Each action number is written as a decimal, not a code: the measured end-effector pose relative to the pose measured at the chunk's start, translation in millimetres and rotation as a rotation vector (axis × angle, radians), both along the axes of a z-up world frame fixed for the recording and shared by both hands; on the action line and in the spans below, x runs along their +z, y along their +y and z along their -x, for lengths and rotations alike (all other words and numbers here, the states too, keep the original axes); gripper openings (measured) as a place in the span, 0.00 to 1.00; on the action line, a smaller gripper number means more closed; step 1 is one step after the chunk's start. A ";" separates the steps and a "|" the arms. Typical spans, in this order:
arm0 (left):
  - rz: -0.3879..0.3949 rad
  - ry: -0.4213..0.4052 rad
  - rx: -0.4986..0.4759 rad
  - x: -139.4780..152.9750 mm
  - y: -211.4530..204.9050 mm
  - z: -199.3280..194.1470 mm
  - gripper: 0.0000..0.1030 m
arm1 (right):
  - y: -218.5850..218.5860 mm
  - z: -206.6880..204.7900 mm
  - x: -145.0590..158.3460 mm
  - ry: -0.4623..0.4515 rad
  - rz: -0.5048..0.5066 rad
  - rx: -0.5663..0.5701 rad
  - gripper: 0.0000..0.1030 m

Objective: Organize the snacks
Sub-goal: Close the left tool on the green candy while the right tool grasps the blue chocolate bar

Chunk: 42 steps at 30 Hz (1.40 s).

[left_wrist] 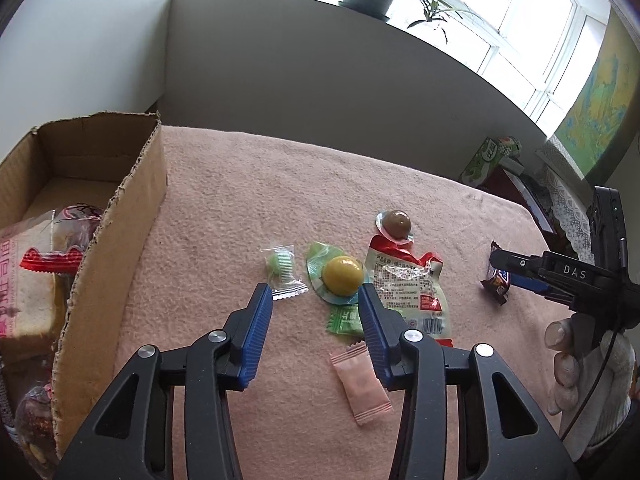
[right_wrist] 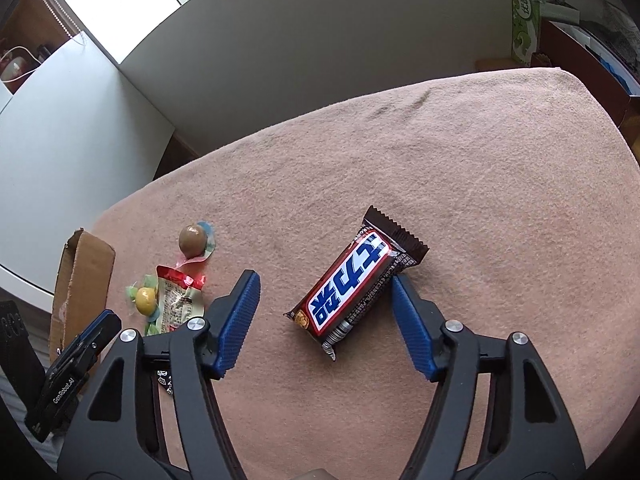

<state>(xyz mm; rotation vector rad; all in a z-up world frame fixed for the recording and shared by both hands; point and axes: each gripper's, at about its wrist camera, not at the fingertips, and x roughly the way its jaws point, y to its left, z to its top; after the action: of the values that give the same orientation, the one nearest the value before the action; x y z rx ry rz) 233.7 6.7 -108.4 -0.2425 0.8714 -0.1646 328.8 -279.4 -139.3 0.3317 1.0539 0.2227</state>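
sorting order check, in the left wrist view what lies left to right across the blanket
cardboard box → green striped candy → yellow ball snack → red-topped clear pouch → chocolate bar, under the right gripper

Black claw (left_wrist: 316, 292), ribbed blue pads (left_wrist: 260, 328)

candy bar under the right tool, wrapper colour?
Dark brown candy bar wrapper, with blue lettering on a white, red-edged panel. Right wrist view shows it best.

Daylight from the window (left_wrist: 520, 28) lights both views evenly; shadows on the pink cloth (left_wrist: 280, 184) are soft. Panes are overexposed. Fisheye distortion bends edges, with dark vignetted corners.
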 end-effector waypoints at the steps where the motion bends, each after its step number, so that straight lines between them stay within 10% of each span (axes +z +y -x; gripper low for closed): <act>1: -0.001 0.004 0.008 -1.5 0.7 -3.3 0.37 | 0.6 -1.0 -0.8 0.001 0.002 0.004 0.68; 19: -0.003 0.065 0.018 -16.1 7.5 -27.6 0.10 | 28.7 9.2 -2.0 -0.042 0.223 0.112 0.53; 42: -0.073 0.055 0.056 -14.7 1.4 -36.7 0.25 | 35.6 18.2 -1.3 -0.068 0.277 0.145 0.51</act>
<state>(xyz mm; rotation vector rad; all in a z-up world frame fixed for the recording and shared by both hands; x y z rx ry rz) 270.4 8.0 -123.0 -0.2036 0.9226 -0.0740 310.6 -243.8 -140.7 -0.0017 1.0275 0.2127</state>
